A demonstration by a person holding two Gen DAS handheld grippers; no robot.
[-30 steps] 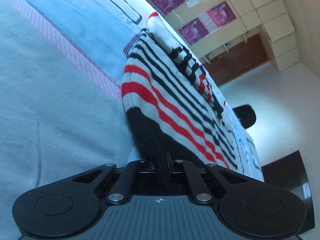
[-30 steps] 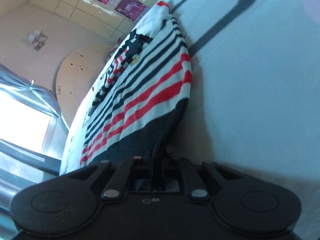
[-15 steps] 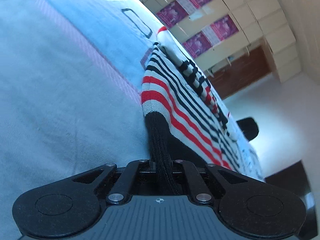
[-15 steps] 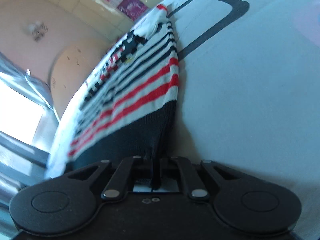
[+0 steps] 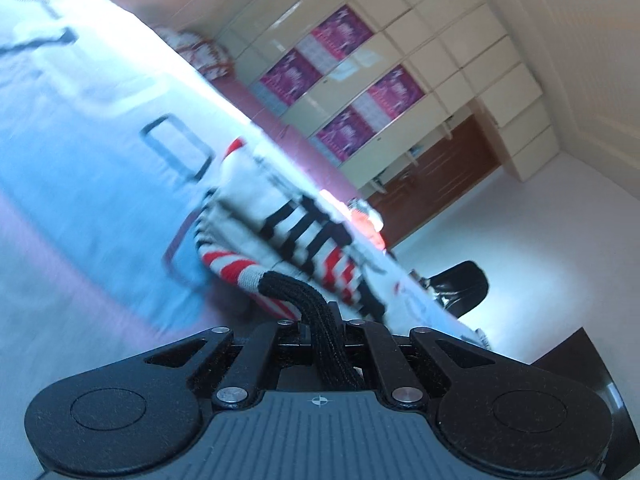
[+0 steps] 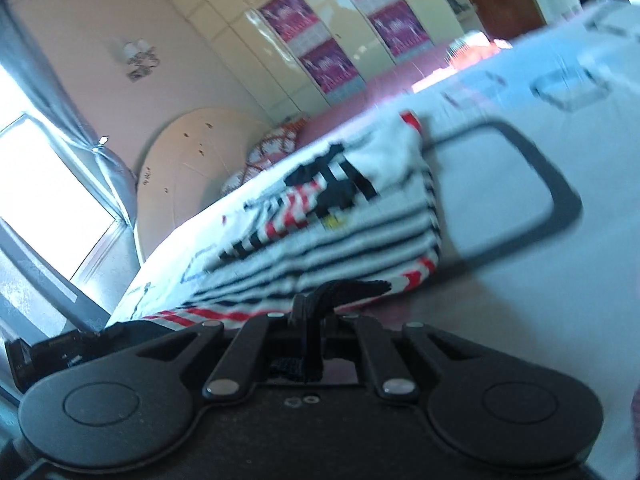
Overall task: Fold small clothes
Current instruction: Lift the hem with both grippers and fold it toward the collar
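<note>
Both claws had lifted since the earlier frames, the left claw (image 5: 326, 322) and right claw (image 6: 314, 316) each clamped on the black hem of the striped sweater (image 5: 280, 224) — its body stretching ahead over the bed (image 5: 80, 152), collar farthest away.

Left hand-held gripper (image 5: 328, 344) clamped on the black hem of a striped sweater (image 5: 296, 236).

The sweater, white with red and black stripes, lies on a light blue bed sheet (image 5: 80, 152) near the bed's far edge; its hem bunches between the jaws. Behind stand cream cabinets (image 5: 420, 40) with purple posters (image 5: 340, 36).
</note>
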